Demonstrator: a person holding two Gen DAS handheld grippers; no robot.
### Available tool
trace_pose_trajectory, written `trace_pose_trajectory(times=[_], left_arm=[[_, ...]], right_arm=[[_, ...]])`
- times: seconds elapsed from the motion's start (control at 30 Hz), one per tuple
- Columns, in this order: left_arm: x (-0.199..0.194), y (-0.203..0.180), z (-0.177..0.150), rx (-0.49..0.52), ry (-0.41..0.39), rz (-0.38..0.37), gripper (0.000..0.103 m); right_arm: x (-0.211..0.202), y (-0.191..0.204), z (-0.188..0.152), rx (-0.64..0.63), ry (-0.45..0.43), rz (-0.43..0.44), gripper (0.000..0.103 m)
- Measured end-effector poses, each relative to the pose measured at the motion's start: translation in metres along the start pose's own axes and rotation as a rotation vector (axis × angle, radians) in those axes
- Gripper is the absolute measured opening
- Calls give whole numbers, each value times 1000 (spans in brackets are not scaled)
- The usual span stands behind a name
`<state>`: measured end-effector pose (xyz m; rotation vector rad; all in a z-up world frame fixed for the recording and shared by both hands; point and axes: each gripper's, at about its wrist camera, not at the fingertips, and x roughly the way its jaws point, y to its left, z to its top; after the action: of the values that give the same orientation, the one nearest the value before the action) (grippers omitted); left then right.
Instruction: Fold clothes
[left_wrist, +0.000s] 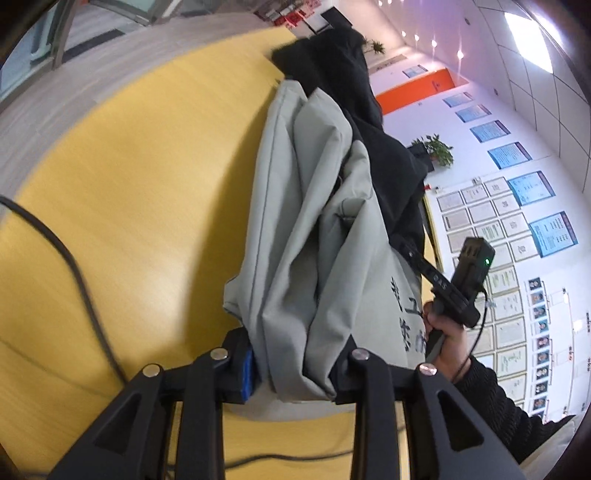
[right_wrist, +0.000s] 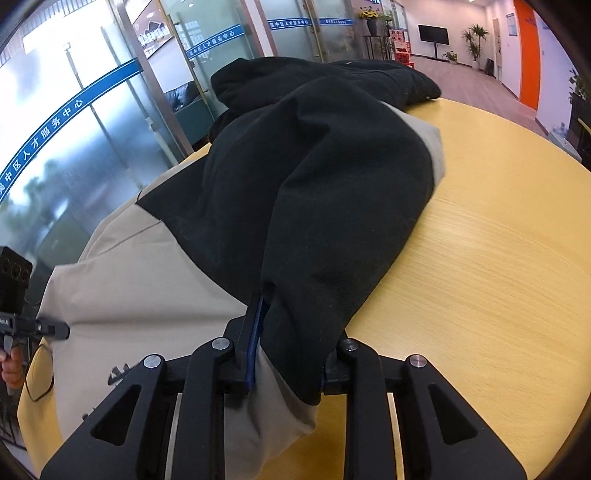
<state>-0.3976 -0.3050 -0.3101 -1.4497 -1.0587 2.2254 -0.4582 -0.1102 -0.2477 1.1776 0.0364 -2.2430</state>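
Note:
A grey and black jacket (left_wrist: 306, 221) with dark printed characters is stretched out over a round yellow table (left_wrist: 129, 184). My left gripper (left_wrist: 295, 373) is shut on a bunched grey part of it. My right gripper (right_wrist: 288, 365) is shut on a black and beige fold of the same jacket (right_wrist: 314, 177). The right gripper also shows in the left wrist view (left_wrist: 454, 284), held in a hand beside the jacket. The left gripper shows at the left edge of the right wrist view (right_wrist: 55, 328). The fingertips of both are hidden in the cloth.
A black cable (left_wrist: 74, 273) runs across the table near the left gripper. The table's edge (right_wrist: 554, 147) curves round the far side. Glass partitions (right_wrist: 92, 129) stand beyond it, and a wall with framed notices (left_wrist: 498, 221) and potted plants.

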Motion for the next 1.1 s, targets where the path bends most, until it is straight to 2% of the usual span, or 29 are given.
trace_pose_trajectory(times=[0.13,0.2,0.27,0.3,0.37,0.4,0.43,0.5,0.57,0.63,0.7,0.77,0.87,0.97,1.1], left_arm=[[-17,16,19,17,7,32,33],[-23,12,17,46,12,67,37],[-35,16,6,63,6,110,41],[-37,6,-1,70,-1,155,45],[-59,-20,-16,104,-67,257,50],[-71,-33,-24,123,-104,307,59],[-84,-46,-31,141,-142,357,72],[-115,-90,-59,192,-232,500,87],[-150,-123,-89,248,-316,614,95],[-163,-146,-105,236,-357,659,103],[-173,-169,-119,213,-393,693,103],[-159,-187,-131,176,-404,721,103],[-135,-203,-153,157,-444,765,103],[-113,-215,-169,146,-414,758,103],[-111,-222,-180,176,-434,754,103]], right_arm=[[16,12,13,-9,7,-1,22],[16,14,15,-13,14,-11,24],[13,13,14,-24,36,-37,34],[10,13,14,-30,50,-51,39],[-3,16,16,-54,97,-82,48],[-18,18,14,-85,105,-112,56],[-34,22,13,-119,110,-139,67],[-75,41,11,-189,86,-157,84],[-122,62,6,-240,50,-140,94],[-160,82,-1,-280,38,-105,103],[-182,93,-14,-316,60,-83,103],[-202,103,-27,-349,81,-62,103],[-214,98,-51,-372,103,-67,103],[-220,92,-70,-393,121,-101,103],[-234,76,-82,-390,119,-139,103]])
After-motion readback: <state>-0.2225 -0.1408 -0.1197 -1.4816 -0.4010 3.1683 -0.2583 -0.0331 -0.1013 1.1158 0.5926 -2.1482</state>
